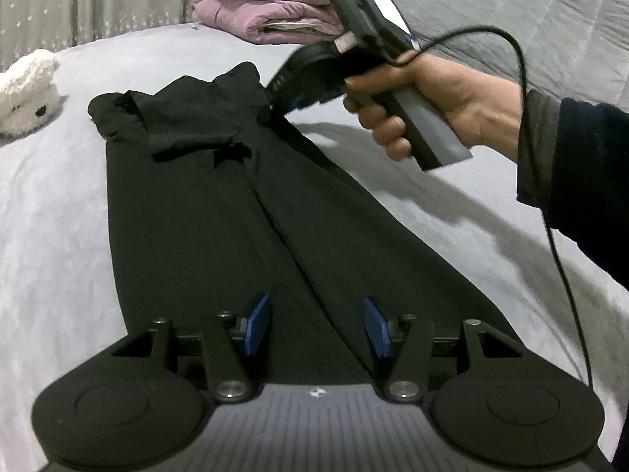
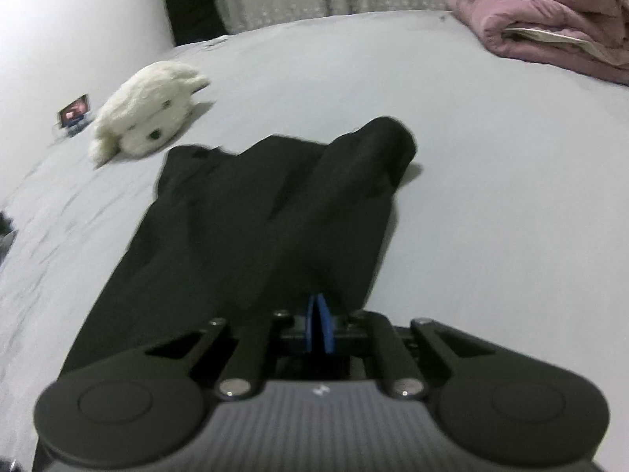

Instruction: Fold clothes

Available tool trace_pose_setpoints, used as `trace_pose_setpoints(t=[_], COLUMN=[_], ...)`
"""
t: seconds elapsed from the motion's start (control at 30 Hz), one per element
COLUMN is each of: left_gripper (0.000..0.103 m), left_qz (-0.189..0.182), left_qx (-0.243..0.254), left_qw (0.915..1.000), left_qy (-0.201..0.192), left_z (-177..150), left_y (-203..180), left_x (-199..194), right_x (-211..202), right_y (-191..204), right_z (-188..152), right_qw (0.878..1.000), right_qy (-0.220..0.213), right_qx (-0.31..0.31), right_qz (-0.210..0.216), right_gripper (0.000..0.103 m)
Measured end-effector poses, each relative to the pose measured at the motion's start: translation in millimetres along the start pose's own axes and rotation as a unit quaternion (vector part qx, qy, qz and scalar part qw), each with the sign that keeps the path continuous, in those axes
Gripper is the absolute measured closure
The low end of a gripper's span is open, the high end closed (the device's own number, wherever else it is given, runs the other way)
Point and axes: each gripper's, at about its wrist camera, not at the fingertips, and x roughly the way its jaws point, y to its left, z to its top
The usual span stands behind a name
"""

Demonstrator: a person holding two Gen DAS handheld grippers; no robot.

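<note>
Far left on the pale grey bed [image 1: 59,204]: a white plush toy [image 1: 27,96], well clear of the work. Just right of it, stretched from near to far down the middle: a black garment [image 1: 204,212], laid long and mostly flat, far end bunched and rumpled. Looks like trousers, but too dark to say for sure.

Near end, under the left gripper [image 1: 317,328]: blue pads standing apart, cloth running between them, nothing pinched. Hovering low over the fabric, by the look of it, or resting lightly; cannot tell which.

Far right corner of the garment: right gripper [image 1: 275,96], held in a hand [image 1: 436,108], nose at the bunched edge. In its own view, blue pads [image 2: 320,326] drawn together with black cloth at their tips. Probably clamped on that edge, though whether a thin layer sits between the pads stays hidden.

Behind, far right: a heap of mauve bedding [image 1: 275,11].

Judged step: taking the far end for a lengthwise fold toward the near end. To do it well: smooth out the rumpled end first, grip both layers at the corner, lift only enough to clear, keep edges lined up, and pin the near end down with the left before pulling.
</note>
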Motion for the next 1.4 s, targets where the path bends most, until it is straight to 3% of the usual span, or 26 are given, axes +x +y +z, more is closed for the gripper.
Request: trace_pose_setpoints(t=[0.07,0.17,0.3,0.37,0.47,0.73,1.2,1.4], left_gripper=[0.052,0.052,0.052,0.052,0.052,0.052,0.052,0.052], left_qz=[-0.008,-0.019,-0.007,0.016,0.016,0.000,0.011,0.011], left_qx=[-0.005,-0.016,-0.040,-0.047,-0.057,-0.032,0.069,0.094], left_qw=[1.0000,0.9997,0.9990,0.9986,0.9981,0.9995,0.9971,0.9948], left_qy=[0.000,-0.002,-0.020,-0.016,-0.014,0.001,0.031,0.038], left_z=[2,6,13,14,14,9,-12,-25], left_y=[2,7,20,25,30,18,-22,-36], left_x=[-3,-9,-23,-24,-26,-23,-18,-25], right_x=[-7,-27,-59,-71,-87,-140,-227,-256], right_y=[6,20,52,61,70,90,128,135], right_z=[3,-5,-42,-63,-94,-150,-257,-289], right_qw=[1.000,1.000,0.999,0.998,0.996,0.990,0.981,0.980], right_qy=[-0.015,-0.024,0.014,0.034,0.053,0.106,0.182,0.192], right_qx=[0.007,0.002,-0.033,-0.027,-0.014,0.024,0.022,0.009], right_qz=[-0.024,0.014,0.039,0.049,0.066,0.085,0.068,0.041], right_gripper=[0.092,0.091,0.091,0.091,0.091,0.090,0.089,0.087])
